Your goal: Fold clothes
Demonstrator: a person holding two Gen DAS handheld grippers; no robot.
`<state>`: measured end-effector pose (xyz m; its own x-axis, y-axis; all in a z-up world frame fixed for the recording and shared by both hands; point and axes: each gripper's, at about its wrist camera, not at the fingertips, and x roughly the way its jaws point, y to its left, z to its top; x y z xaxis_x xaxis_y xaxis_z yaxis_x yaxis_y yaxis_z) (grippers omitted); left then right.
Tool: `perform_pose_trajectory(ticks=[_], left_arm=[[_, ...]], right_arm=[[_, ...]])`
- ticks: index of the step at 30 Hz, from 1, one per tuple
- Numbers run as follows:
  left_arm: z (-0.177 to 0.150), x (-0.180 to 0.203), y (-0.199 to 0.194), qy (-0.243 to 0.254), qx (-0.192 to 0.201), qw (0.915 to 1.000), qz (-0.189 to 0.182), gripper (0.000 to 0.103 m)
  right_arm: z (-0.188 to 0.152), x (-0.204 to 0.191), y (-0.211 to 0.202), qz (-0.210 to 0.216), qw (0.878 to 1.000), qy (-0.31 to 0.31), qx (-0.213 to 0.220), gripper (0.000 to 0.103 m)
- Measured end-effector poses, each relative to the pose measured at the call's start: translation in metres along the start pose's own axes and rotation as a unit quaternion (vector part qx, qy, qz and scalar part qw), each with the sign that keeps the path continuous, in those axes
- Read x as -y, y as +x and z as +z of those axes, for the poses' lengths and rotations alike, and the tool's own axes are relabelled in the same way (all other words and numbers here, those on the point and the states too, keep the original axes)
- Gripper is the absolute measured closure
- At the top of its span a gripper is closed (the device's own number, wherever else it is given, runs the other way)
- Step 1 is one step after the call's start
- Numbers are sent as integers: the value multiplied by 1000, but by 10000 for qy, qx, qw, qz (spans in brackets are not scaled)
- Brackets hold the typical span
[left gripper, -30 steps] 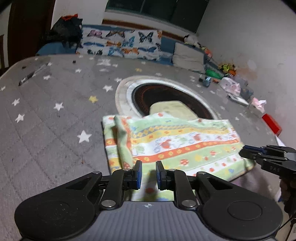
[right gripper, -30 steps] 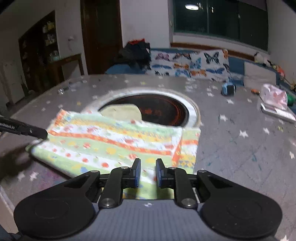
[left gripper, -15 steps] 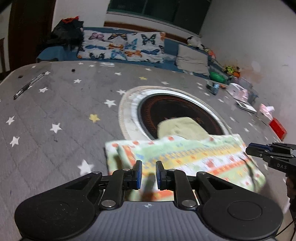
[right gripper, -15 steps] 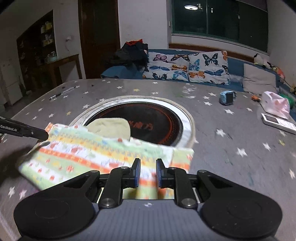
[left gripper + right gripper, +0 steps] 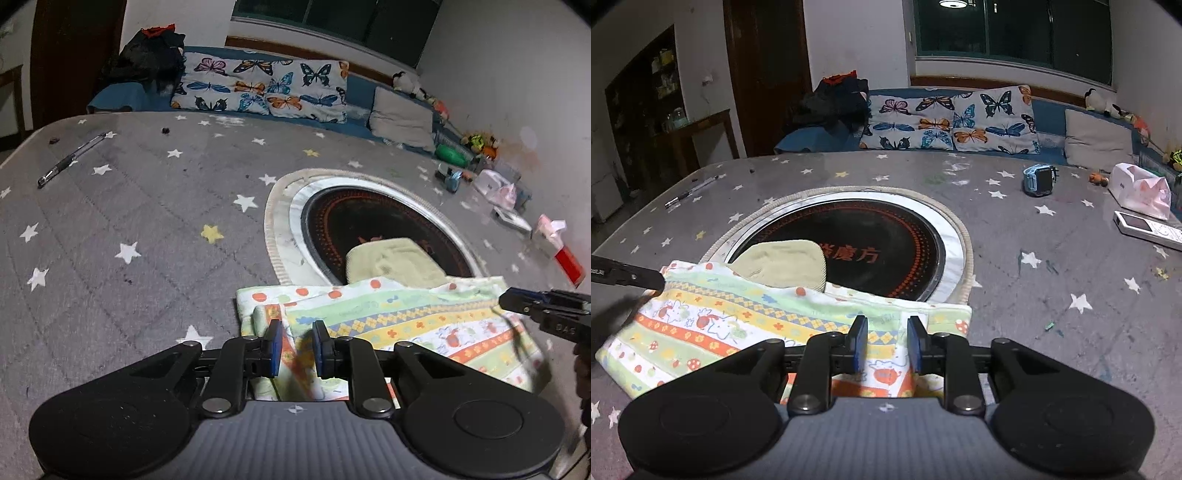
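Note:
A folded cloth [image 5: 406, 325] with green, yellow and orange printed stripes lies on the grey star-patterned table [image 5: 129, 206], just in front of the round black cooktop [image 5: 369, 218]. My left gripper [image 5: 297, 349] is at its left end, jaws a narrow gap apart with a ridge of cloth between the pads. My right gripper [image 5: 887, 349] grips the cloth [image 5: 738, 317] at its right end in the same way. Each gripper's tip also shows in the other's view, the right gripper [image 5: 517, 304] and the left gripper [image 5: 646, 280]. A pale yellow cloth [image 5: 783, 262] lies on the cooktop [image 5: 886, 240], partly under the striped one.
A pen [image 5: 70, 160] lies at the far left of the table. On the right side are a blue watch [image 5: 1039, 181], a pink tissue pack [image 5: 1141, 192], a white remote [image 5: 1148, 230] and a red box [image 5: 569, 262]. A butterfly-print cushion [image 5: 945, 118] lines the bench behind.
Both grippers pulled the striped cloth back toward the near edge, off the cooktop, uncovering more of the yellow cloth. The right jaws stand slightly wider than before.

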<state>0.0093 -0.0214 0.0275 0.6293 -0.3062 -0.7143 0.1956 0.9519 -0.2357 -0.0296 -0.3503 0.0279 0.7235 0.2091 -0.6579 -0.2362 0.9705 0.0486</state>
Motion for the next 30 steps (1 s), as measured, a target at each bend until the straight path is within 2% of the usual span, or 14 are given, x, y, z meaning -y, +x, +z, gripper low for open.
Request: perform_pose_trajectory(ticks=[3, 7, 12, 16, 19, 26, 30], left_arm=[[-1, 1, -5, -22, 25, 10000, 37, 83], [-4, 0, -20, -52, 112, 9998, 124, 68], [-6, -1, -29, -187, 152, 9996, 129, 68], [-8, -1, -34, -203, 148, 9995, 212, 68], [-11, -6, -38, -275, 99, 9992, 283, 67], [-22, -6, -37, -478, -31, 9982, 356, 55], [-26, -6, -36, -562, -73, 9976, 391, 51]], right_arm=[[-2, 1, 2, -60, 10000, 14, -24, 80], [-1, -2, -7, -92, 9999, -63, 80, 80], [8, -6, -4, -56, 9998, -148, 142, 80], [9, -3, 14, -178, 9998, -61, -65, 80], [8, -6, 6, -144, 9998, -113, -7, 80], [2, -46, -32, 330, 9956, -868, 112, 79], [-3, -82, -46, 716, 9876, -1388, 137, 75]])
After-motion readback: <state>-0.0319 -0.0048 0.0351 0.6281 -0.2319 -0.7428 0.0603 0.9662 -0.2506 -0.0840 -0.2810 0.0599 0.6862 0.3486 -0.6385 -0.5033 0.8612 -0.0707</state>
